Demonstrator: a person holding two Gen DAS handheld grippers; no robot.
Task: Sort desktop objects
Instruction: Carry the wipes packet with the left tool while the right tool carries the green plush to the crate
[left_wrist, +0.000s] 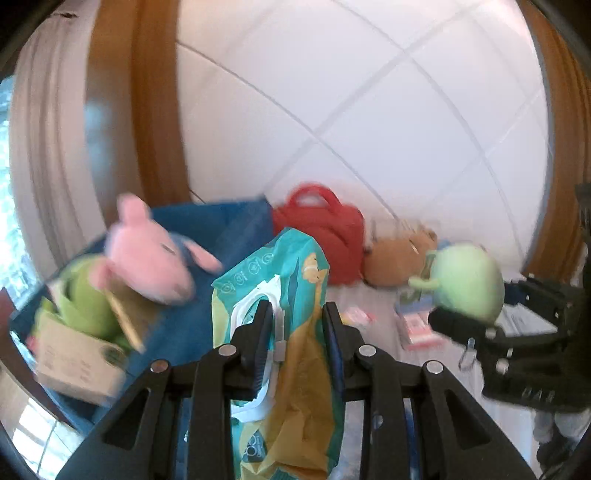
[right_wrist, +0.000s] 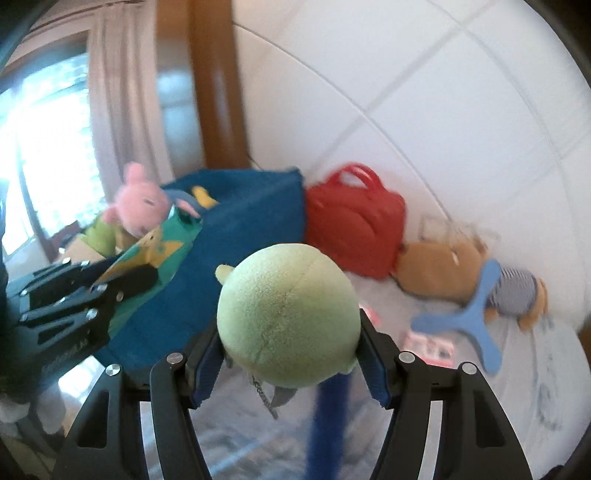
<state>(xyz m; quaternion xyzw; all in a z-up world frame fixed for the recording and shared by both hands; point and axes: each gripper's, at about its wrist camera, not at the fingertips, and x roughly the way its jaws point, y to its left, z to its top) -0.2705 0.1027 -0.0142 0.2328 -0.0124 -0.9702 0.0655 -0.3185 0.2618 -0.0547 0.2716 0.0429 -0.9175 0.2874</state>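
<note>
Carry step: left claw (left_wrist: 297, 325) clamps wet-wipes pack (left_wrist: 291, 332); right claw (right_wrist: 290, 341) grips green plush ball (right_wrist: 288, 317). Blue storage bin (right_wrist: 236, 236) ahead-left; next, judged: release over it.

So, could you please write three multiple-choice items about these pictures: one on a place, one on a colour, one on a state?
1. Where is the pink plush toy?
A. In the blue bin
B. Inside the red bag
C. On the floor

2. What colour is the three-armed flat toy on the table?
A. Red
B. Blue
C. Yellow

3. What is the right gripper doing?
A. Open, holding nothing
B. Gripping a wipes pack
C. Gripping a green plush ball

Answers:
1 A: it sits among other things in the bin.
2 B: it is light blue.
3 C: both fingers press the ball's sides; the left gripper holds the wipes pack.
</note>
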